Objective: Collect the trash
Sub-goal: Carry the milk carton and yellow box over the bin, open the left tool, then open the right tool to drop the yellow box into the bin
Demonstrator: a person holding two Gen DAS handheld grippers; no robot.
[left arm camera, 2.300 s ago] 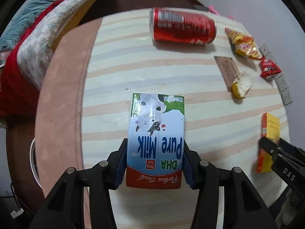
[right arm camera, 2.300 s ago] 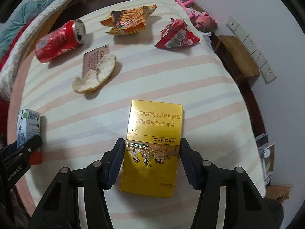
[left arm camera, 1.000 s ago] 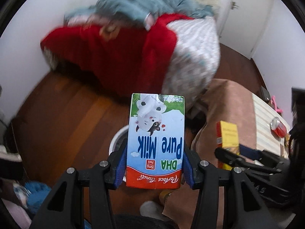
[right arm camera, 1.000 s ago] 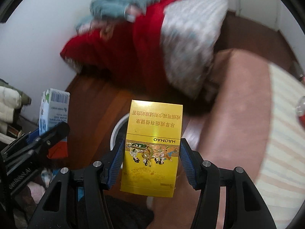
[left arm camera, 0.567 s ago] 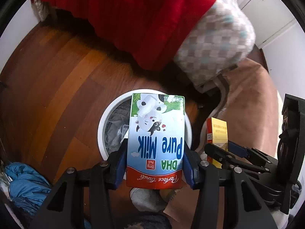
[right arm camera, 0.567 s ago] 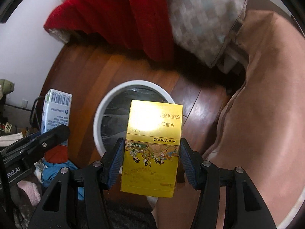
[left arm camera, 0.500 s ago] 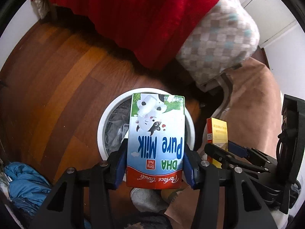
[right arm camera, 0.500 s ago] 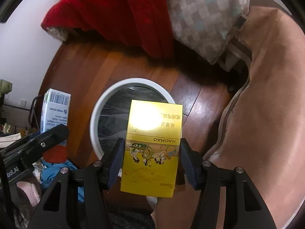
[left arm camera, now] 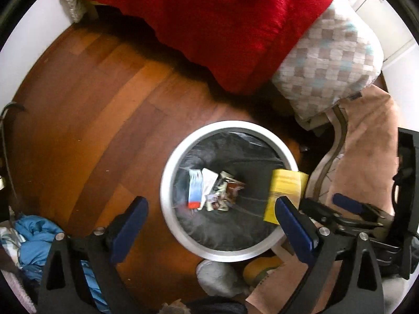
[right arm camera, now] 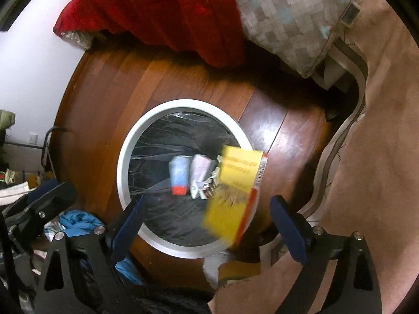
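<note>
A round white trash bin (left arm camera: 167, 178) with a black liner stands on the wooden floor below both grippers; it also shows in the right wrist view (right arm camera: 123, 167). The milk carton (left arm camera: 196, 188) lies inside it among other wrappers, also seen in the right wrist view (right arm camera: 179, 176). The yellow box (right arm camera: 233, 193) is blurred in mid-air, tilted, over the bin's right rim; it also shows in the left wrist view (left arm camera: 284, 193). My left gripper (left arm camera: 212, 225) is open and empty above the bin. My right gripper (right arm camera: 207, 222) is open and empty above the bin.
A red blanket (left arm camera: 222, 21) and a checkered pillow (left arm camera: 332, 62) hang over the floor at the back. A pink-brown cloth (right arm camera: 371, 157) covers the right side. Blue clothes (left arm camera: 34, 238) lie on the floor at the left. Grey and yellow slippers (left arm camera: 220, 277) sit just below the bin.
Both grippers have opened. The milk carton has dropped into the bin. The yellow box has left the right gripper and is falling toward the bin.
</note>
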